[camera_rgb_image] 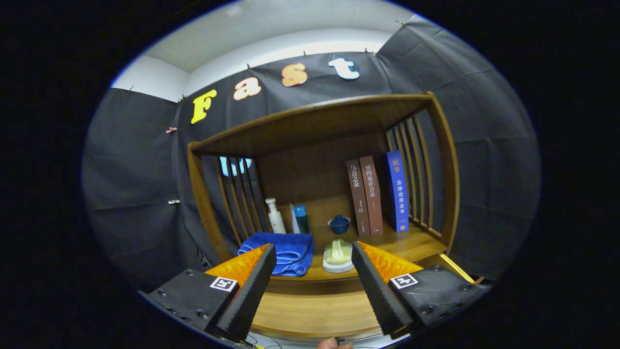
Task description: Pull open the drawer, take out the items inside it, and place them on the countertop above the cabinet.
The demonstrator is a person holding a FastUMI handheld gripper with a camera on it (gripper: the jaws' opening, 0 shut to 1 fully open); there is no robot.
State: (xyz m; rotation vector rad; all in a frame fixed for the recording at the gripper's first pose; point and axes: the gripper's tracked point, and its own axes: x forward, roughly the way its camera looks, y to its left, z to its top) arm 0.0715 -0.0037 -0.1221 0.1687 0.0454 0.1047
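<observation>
Fingers [314,286] of the gripper stand spread wide apart with nothing held between them; both point toward a wooden cabinet [448,160] with a slatted side on either hand and a flat top board; beyond the tips lies the cabinet's surface [411,242], and on it, just past the left finger, a folded blue towel [283,249] rests flat; a pale scrubbing brush on a light pad [338,256] sits beside the towel, close ahead of the right finger's tip, and looks to lie in the gap between the two fingers; farther back stand a white bottle [276,215], upright near the left slats, then a teal box or carton [300,219] beside it, then a small dark blue lidded bowl [339,224] near the middle; to the right of the bowl two brown books [365,196] and one blue book [398,191] stand upright, the blue one nearest the right slats; below the surface's front edge the wood of the drawer front [310,310] shows between the fingers, and whether it is pulled out cannot be told; a fingertip of a person's hand [332,343] peeks in under the fingers.
</observation>
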